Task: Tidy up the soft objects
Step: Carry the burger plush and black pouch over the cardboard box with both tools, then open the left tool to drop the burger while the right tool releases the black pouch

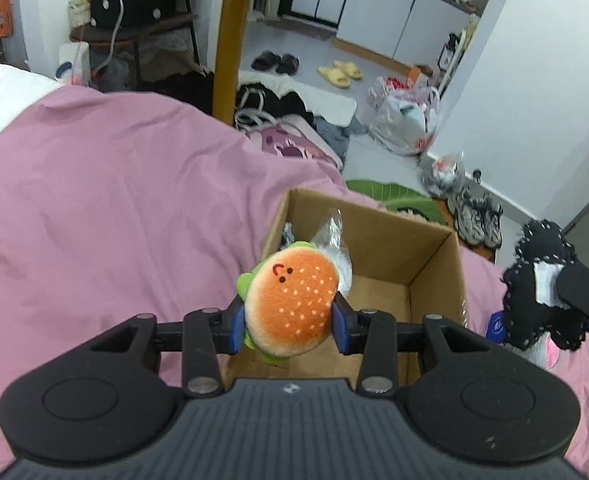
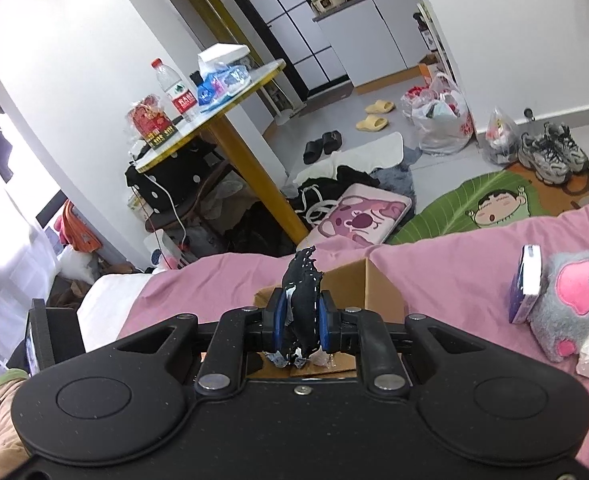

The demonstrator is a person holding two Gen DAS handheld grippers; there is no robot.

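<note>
Pink bedding (image 1: 114, 200) underlies left tongs (image 1: 290, 320) gripping burger plush (image 1: 290, 304) above box (image 1: 434, 256).

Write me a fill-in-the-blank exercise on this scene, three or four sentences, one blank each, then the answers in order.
1. The left gripper is shut on a plush toy shaped like a ______.
2. The cardboard box sits on a bedcover coloured ______.
3. The right gripper holds a soft item that is mainly ______ with white stitching.
4. The grey plush on the bed has ______ patches.

Answers: hamburger; pink; black; pink
</note>
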